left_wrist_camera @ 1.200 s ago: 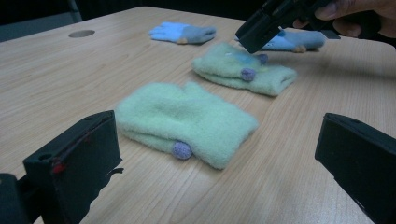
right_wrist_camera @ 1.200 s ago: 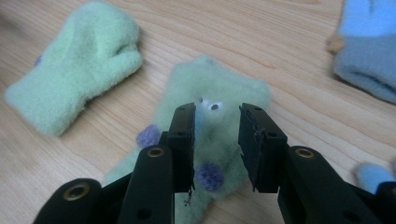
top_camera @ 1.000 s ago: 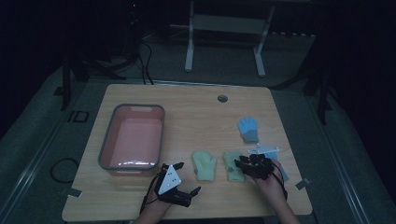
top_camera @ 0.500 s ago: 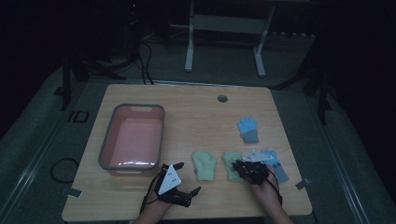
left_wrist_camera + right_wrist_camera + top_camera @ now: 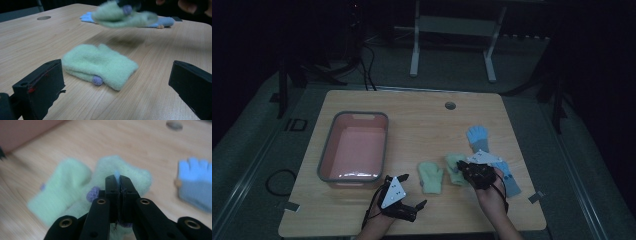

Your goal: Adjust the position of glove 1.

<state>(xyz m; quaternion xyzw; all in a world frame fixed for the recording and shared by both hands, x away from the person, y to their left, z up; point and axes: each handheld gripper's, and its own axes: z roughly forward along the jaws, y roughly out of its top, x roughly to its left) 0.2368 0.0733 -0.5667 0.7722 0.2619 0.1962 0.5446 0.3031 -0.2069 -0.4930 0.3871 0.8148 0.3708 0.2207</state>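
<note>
Lifted off the table: green mitten (image 5: 125, 16) (right tool (image 5: 462, 168) clamped).

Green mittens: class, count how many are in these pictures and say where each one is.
2. One green mitten lies flat on the table, between the tub and the right gripper. The other mitten is pinched in that gripper, lifted above the table.

The high view is dim, the room black around the faintly lit table (image 5: 412, 115). The lifted green mitten (image 5: 125, 16) at twelve o'clock is motion-blurred, casting a soft shadow beneath. In the right gripper view, everything beyond the jaws is out of focus.
</note>
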